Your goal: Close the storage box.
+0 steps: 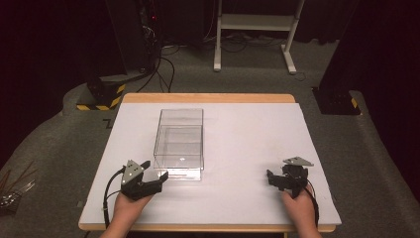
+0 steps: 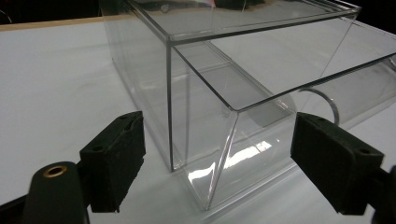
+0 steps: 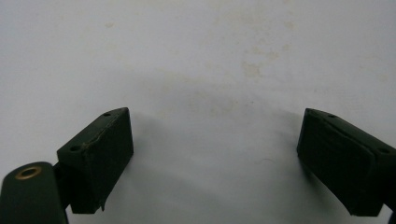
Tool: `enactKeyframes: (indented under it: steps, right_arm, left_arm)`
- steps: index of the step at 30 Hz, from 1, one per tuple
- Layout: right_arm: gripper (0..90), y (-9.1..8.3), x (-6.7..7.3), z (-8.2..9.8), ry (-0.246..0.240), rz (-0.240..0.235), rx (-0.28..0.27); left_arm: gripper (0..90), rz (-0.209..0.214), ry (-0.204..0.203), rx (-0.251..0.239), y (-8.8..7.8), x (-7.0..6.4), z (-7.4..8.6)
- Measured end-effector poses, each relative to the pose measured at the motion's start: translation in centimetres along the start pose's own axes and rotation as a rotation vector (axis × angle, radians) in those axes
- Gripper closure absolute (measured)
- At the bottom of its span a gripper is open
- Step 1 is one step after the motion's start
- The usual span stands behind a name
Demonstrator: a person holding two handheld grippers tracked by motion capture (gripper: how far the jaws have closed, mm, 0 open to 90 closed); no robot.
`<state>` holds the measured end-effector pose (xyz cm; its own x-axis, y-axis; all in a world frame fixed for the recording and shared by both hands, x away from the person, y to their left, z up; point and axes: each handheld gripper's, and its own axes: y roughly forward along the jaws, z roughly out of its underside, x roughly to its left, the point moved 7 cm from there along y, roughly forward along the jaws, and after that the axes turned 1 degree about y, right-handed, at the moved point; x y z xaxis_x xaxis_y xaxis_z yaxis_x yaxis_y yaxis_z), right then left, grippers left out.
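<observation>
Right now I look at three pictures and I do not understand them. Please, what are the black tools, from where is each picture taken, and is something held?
A person sits at a white-covered table and holds one black two-jaw hand tool in each hand. The high view looks down from above. The other two views come from small cameras riding on each tool. The left tongs point at a clear, see-through plastic box, the one object on the table. In the left gripper view the box corner stands between the open jaws, which do not press it. The right tongs are open too, above bare white surface. Nothing is held.
</observation>
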<state>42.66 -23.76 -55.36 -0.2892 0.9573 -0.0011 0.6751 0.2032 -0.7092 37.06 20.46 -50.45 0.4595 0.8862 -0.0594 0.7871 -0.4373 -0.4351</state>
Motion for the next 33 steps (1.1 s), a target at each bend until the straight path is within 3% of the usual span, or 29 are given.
enactKeyframes:
  steps: [18, 33]
  right_arm:
    - [10.5, 0.0, 0.0, 0.0, -0.002, -0.001, -0.001]
    - [10.5, 0.0, 0.0, 0.0, -0.002, -0.002, -0.001]
  left_arm:
    - [16.3, -0.057, -0.011, -0.006, 2.6, 1.5, -1.1]
    - [18.2, -0.081, -0.045, 0.021, 4.1, 2.5, -0.9]
